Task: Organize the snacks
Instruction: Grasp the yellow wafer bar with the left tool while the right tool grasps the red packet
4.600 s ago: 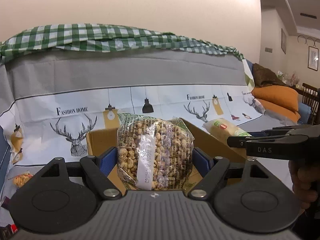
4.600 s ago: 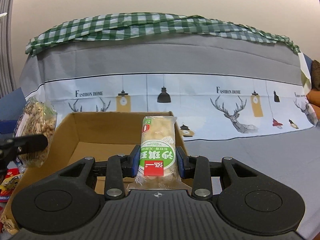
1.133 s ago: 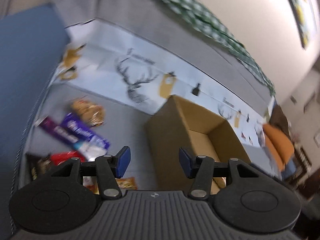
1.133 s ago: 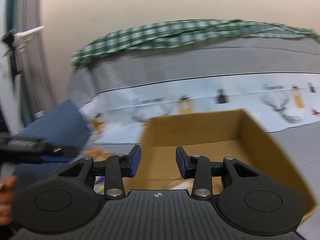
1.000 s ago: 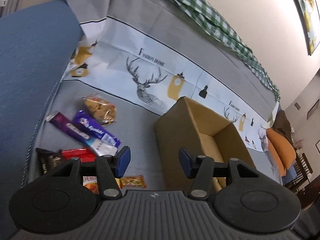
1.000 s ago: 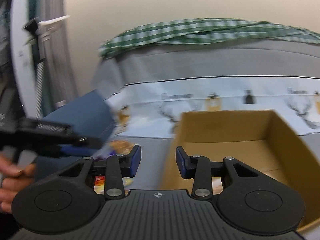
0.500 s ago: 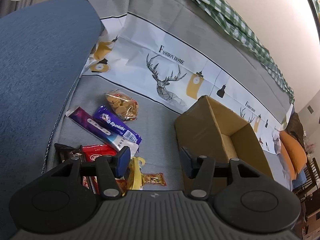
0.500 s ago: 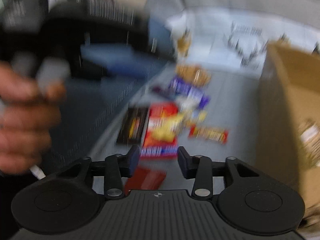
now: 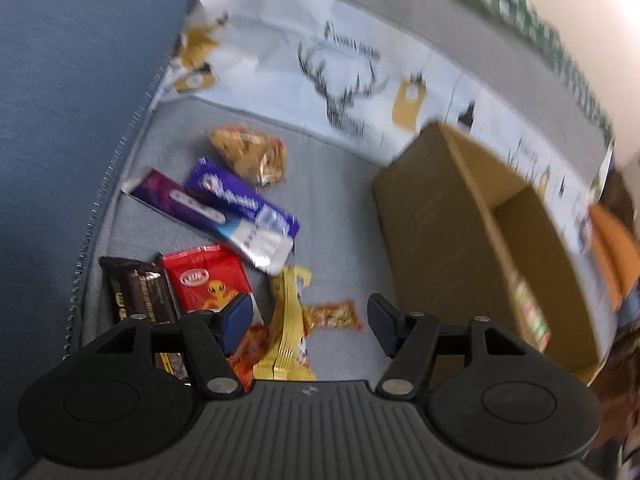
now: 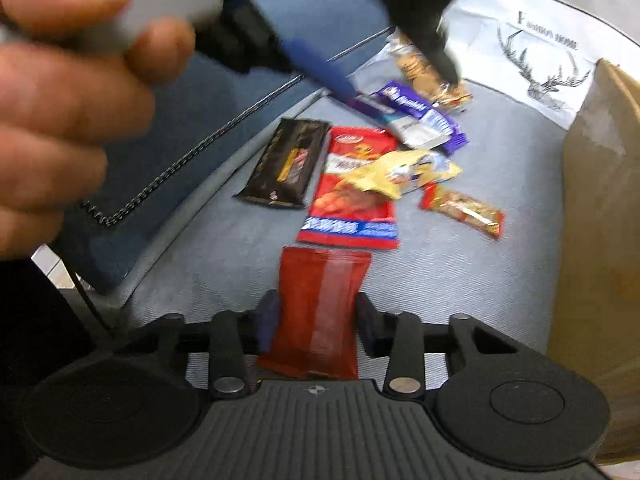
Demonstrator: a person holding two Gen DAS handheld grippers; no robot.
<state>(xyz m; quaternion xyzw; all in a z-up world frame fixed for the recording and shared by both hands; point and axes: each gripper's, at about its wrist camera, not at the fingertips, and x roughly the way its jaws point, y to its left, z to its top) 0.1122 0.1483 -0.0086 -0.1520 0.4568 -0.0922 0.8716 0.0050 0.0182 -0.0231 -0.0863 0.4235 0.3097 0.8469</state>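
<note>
Right tool [image 10: 316, 322] has just been closing; its jaws flank the dark red packet [image 10: 320, 304] at lower centre, pads at its edges, on the grey cushion [image 10: 460, 276]. Left tool [image 9: 310, 318] has just been opening, stands wide and empty over the yellow packet [image 9: 286, 320]. Cardboard box [image 9: 460, 240] sits right of frame.

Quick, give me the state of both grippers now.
Left gripper: open, empty, jaws just opening, over the snacks.
Right gripper: jaws just closing around the dark red packet; grip cannot be told.
</note>
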